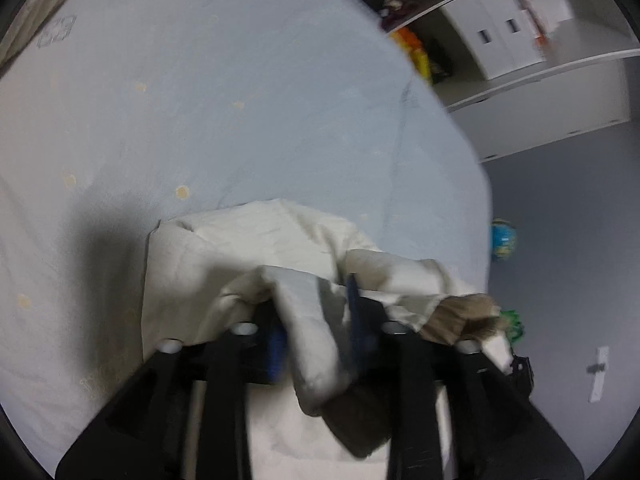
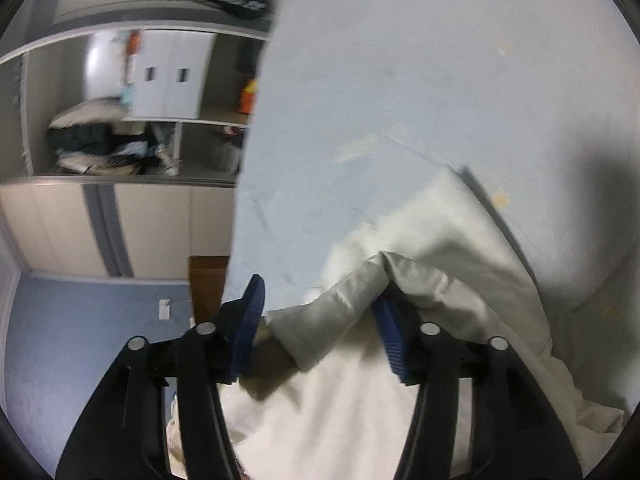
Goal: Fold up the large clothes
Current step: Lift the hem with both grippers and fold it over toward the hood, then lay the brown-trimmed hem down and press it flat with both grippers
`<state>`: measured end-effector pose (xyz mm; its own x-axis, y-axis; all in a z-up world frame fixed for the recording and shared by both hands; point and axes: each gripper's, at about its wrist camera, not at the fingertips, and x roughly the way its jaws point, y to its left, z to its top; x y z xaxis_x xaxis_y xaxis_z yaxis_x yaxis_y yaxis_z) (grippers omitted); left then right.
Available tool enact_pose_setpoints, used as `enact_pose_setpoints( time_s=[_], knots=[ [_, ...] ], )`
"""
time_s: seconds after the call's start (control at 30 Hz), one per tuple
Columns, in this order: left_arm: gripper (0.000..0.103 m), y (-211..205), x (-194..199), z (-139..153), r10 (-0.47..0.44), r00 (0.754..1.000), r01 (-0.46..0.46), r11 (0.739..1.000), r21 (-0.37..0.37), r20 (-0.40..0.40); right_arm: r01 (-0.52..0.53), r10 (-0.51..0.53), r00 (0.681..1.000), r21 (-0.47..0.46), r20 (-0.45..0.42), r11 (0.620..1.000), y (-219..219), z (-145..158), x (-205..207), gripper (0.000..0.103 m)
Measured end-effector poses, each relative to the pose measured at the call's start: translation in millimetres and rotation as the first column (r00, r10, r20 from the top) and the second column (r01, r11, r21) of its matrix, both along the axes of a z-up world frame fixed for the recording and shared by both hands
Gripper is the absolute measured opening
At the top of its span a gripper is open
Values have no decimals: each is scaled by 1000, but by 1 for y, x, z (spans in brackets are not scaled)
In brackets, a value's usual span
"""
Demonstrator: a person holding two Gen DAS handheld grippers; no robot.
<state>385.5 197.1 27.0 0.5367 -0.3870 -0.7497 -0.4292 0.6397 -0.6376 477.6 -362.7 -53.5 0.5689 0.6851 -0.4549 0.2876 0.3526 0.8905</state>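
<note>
Cream garment (image 1: 240,248) is lying bunched on the pale blue bed (image 1: 200,100), toward six o'clock in both views. Left claw (image 1: 316,312) is pinching a fold of it, probably to carry that edge over. Right claw (image 2: 320,320) is standing wide apart, cloth draping loosely between its blue pads (image 2: 250,320), not clamping it.

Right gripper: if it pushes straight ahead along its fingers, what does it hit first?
The cream garment draped between the right gripper fingers, almost at once. Past that fold lies the pale blue bed sheet. Depth is unclear in this blurred fisheye view.
</note>
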Motion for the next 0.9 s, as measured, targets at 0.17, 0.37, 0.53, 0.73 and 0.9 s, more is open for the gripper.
enact_pose_setpoints(
  time_s=[0.17, 0.37, 0.53, 0.73, 0.9],
  knots=[
    [95, 11, -30, 43, 84, 995, -89, 992, 88, 58, -61, 67, 991, -55, 117, 997, 5, 58, -16, 70],
    [95, 2, -48, 83, 91, 992, -103, 985, 141, 87, -46, 65, 972, -89, 224, 995, 1, 101, -39, 71],
    [95, -69, -37, 95, -85, 995, 61, 934, 352, 53, -143, 193, 953, -218, 232, 965, 28, 118, -49, 71],
    [95, -171, -23, 84, -286, 958, 232, 799, 554, 13, -299, 426, 890, -498, 162, 814, 93, 115, -69, 71],
    [93, -223, 2, 59, -319, 948, 256, 722, 643, -20, -354, 552, 828, -671, 100, 651, 143, 93, -87, 71]
  ],
)
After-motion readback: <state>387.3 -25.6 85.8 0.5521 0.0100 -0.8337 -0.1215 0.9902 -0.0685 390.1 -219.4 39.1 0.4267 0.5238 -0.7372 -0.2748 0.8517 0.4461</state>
